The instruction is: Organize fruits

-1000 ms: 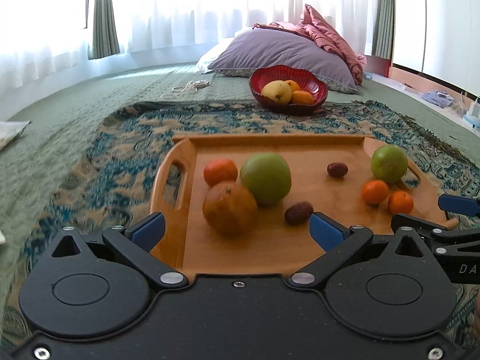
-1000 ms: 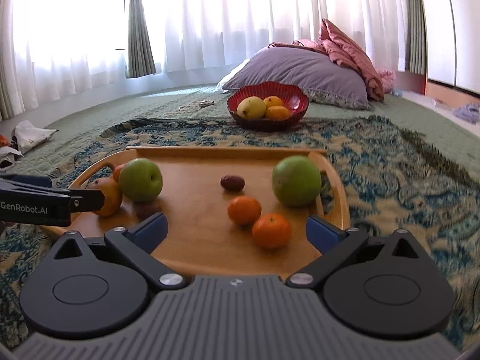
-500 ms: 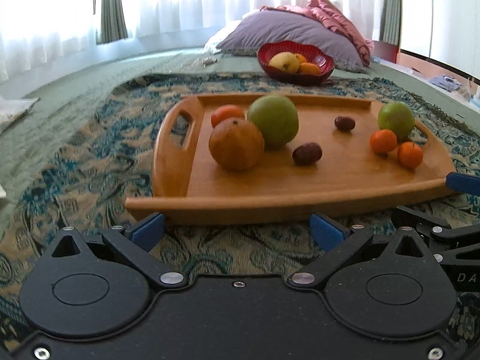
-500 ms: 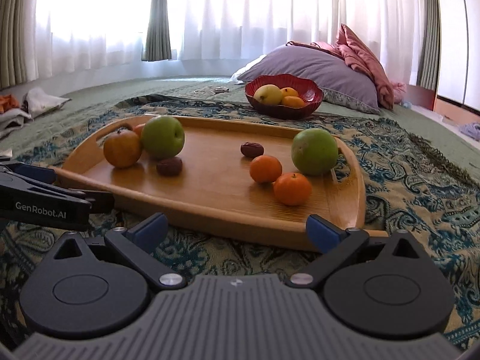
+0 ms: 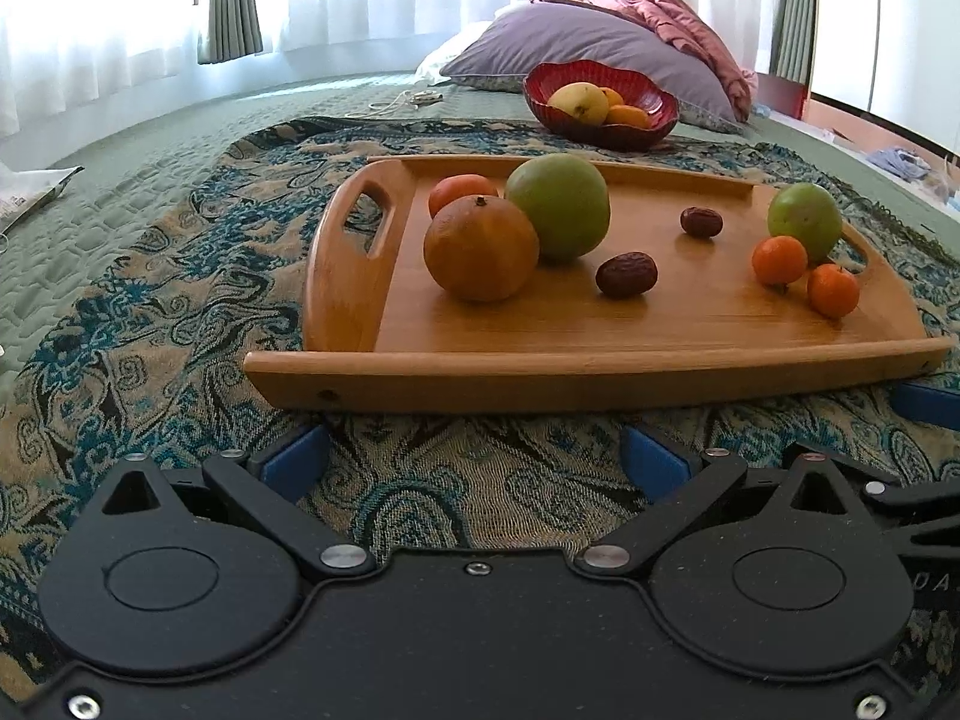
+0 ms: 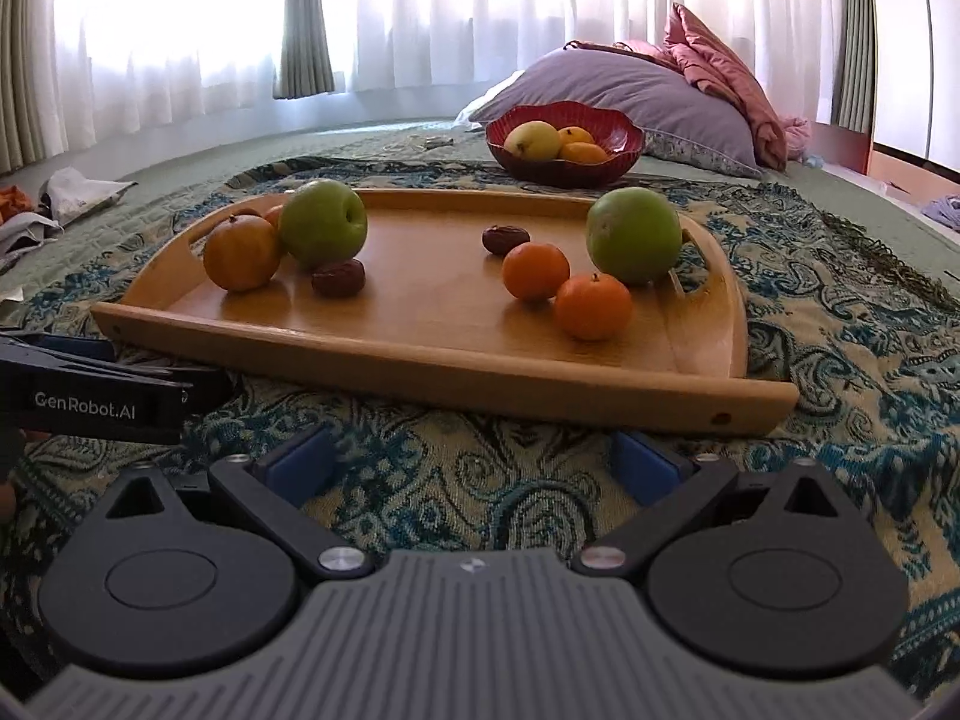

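Eight fruits on my glossy bamboo tray [image 5: 600, 354]: smooth round green apples [image 5: 558, 207], dimpled oranges [image 5: 480, 249], wrinkled dates [image 5: 626, 274]. Left claw [image 5: 474, 462] and right claw [image 6: 471, 459] both released, empty.

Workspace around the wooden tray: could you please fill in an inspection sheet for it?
Surface: patterned blanket over a green quilt.
Job's things: wooden tray holding two green apples, four orange fruits and two dates; red bowl beyond it with yellow and orange fruit.
Clutter: paper and cloth at left; small items at right.
Grippers: left tongs and right tongs both open, empty, short of the tray.
Cables: white cord on the quilt.
Surroundings: pillow, curtains.
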Action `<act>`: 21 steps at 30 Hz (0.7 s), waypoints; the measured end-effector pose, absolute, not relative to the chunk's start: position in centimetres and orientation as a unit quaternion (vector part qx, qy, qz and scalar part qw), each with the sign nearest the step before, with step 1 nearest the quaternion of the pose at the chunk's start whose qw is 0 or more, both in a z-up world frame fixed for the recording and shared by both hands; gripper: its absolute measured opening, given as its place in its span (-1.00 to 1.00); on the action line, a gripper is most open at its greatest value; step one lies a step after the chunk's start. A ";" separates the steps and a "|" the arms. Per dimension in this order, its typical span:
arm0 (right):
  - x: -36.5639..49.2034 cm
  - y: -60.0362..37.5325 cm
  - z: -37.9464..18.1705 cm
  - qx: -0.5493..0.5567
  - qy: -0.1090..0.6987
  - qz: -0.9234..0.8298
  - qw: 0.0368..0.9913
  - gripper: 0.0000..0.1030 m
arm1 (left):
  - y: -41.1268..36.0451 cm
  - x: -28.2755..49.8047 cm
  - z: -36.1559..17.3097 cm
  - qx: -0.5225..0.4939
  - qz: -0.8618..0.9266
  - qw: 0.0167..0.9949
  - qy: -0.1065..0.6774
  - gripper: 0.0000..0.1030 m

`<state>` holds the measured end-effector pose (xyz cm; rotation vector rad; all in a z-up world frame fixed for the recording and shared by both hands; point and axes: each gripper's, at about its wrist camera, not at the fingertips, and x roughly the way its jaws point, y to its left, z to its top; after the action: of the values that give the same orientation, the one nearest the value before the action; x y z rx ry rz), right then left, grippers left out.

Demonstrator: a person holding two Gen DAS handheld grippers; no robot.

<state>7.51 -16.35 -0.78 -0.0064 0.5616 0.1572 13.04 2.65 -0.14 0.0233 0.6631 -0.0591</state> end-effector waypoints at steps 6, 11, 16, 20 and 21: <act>7.2 -15.9 -1.1 -0.019 0.270 0.069 0.960 1.00 | 2.7 13.1 -0.2 0.009 -0.028 0.945 0.324 1.00; 7.4 -16.0 -1.1 -0.013 0.274 0.073 0.959 1.00 | 2.5 13.2 -0.3 0.013 -0.023 0.945 0.327 1.00; 7.4 -16.2 -1.2 -0.009 0.270 0.075 0.960 1.00 | 2.4 13.2 -0.3 0.011 -0.022 0.945 0.327 1.00; 7.3 -16.3 -1.3 -0.007 0.268 0.076 0.960 1.00 | 2.6 13.3 -0.3 0.009 -0.023 0.944 0.329 1.00; 7.3 -16.3 -1.3 -0.007 0.269 0.076 0.960 1.00 | 2.6 13.3 -0.3 0.009 -0.023 0.944 0.329 1.00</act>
<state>7.34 -16.31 -1.28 -0.0143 0.5448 0.1535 13.31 2.57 -0.29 0.0179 0.6709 -0.0466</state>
